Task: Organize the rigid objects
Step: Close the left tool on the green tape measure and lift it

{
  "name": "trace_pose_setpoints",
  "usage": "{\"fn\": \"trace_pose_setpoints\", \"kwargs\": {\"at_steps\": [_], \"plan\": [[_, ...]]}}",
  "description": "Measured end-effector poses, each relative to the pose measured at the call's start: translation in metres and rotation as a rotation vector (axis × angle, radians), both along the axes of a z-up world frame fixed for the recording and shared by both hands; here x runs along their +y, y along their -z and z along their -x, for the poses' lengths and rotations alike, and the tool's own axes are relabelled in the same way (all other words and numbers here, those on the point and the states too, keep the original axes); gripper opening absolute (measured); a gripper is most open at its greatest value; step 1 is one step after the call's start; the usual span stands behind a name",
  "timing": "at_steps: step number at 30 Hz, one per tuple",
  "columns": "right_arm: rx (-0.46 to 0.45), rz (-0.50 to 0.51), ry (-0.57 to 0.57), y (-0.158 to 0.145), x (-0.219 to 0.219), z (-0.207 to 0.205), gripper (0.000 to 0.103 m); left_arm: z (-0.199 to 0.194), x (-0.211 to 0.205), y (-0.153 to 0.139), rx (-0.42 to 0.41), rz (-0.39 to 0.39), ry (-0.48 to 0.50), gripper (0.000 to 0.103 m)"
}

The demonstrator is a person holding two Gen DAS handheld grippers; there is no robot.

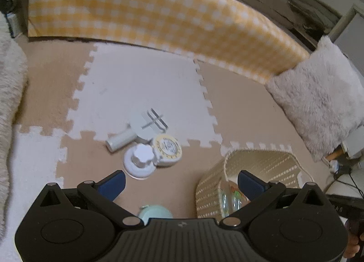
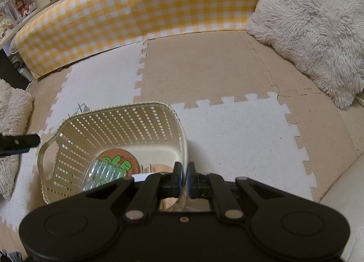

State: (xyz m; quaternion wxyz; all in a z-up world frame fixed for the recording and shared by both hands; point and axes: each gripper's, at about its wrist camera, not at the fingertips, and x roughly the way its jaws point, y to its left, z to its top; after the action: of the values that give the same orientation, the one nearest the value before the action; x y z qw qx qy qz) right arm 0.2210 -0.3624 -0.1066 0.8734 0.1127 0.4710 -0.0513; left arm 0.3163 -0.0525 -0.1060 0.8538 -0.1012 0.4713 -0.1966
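Observation:
In the left wrist view my left gripper (image 1: 180,183) is open and empty above the foam floor mat. Ahead of it lie a white knobbed lid (image 1: 140,163), a round yellow-rimmed tin (image 1: 167,150) and a white paddle-shaped item (image 1: 142,128), all touching. A mint green object (image 1: 155,213) sits just under the gripper. The cream slatted basket (image 1: 245,175) stands to the right. In the right wrist view my right gripper (image 2: 184,174) is shut on the near right rim of the basket (image 2: 109,125). Inside lie a clear ribbed container (image 2: 102,173) and an orange coaster with a green figure (image 2: 121,158).
A yellow checked cushion wall (image 2: 136,11) borders the mat at the back. Fluffy white pillows (image 2: 314,25) lie at the right, and a fluffy rug (image 2: 11,120) at the left. Shelves with toys (image 2: 22,4) stand at the far left.

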Motion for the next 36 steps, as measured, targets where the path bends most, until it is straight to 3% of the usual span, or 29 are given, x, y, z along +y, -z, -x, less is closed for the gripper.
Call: {"fn": "trace_pose_setpoints", "kwargs": {"at_steps": [5,8,15,20,27,32,36], "plan": [[0.0,0.0,0.0,0.0,0.0,0.0,0.005,-0.005,0.007,-0.003,-0.014,-0.112,0.03,0.101],[0.0,0.0,0.0,0.0,0.0,0.0,0.005,-0.008,0.004,0.004,-0.017,-0.195,0.101,0.091],[0.001,0.001,0.001,0.0,0.001,0.0,0.005,0.004,-0.002,0.037,0.01,-0.307,0.281,0.079],[0.005,0.007,-0.002,0.001,0.002,-0.001,0.005,0.008,-0.013,0.064,0.073,-0.333,0.336,0.064],[0.005,0.01,-0.002,0.001,0.002,-0.001,0.005,0.01,-0.027,0.075,0.05,-0.337,0.35,0.064],[0.006,0.012,-0.003,0.001,0.002,-0.001,0.005,0.009,-0.028,0.075,0.035,-0.343,0.336,0.051],[0.005,0.013,-0.003,0.001,0.002,-0.001,0.005,0.008,-0.031,0.073,0.06,-0.351,0.341,0.051]]}}
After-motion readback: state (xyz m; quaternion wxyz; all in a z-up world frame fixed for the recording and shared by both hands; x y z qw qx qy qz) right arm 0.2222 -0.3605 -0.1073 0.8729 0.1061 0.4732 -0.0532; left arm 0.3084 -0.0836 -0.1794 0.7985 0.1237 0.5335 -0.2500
